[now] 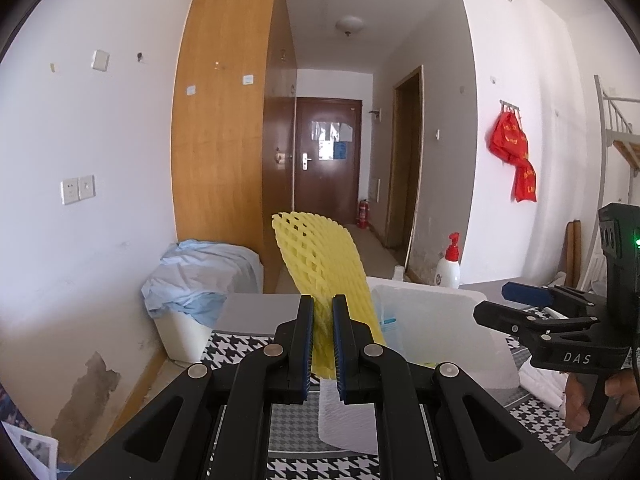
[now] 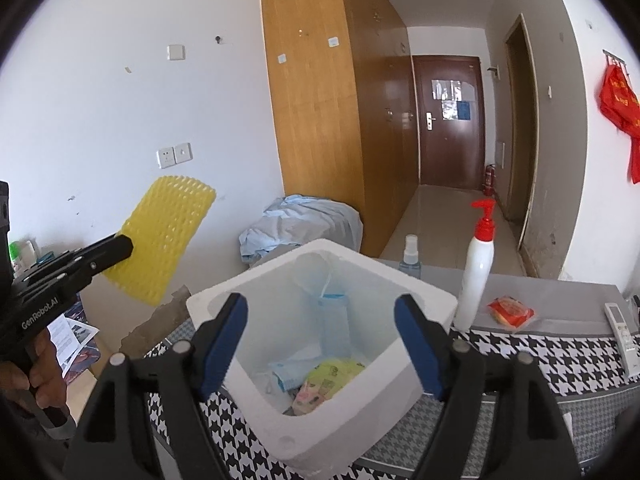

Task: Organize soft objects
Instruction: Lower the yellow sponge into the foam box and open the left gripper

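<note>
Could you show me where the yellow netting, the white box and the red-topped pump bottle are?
yellow foam net [image 1: 320, 264]: left wrist view, mid-mesh.
white foam box [image 2: 356, 416]: right wrist view, front wall.
pump bottle [image 2: 476, 276]: right wrist view, white body.

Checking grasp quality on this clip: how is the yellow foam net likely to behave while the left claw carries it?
The yellow foam net, pinched at one end by the left claw, stands up with only a slight bend, so it is probably very light and semi-stiff. Its open mesh likely squashes easily and may flap when moved.
</note>
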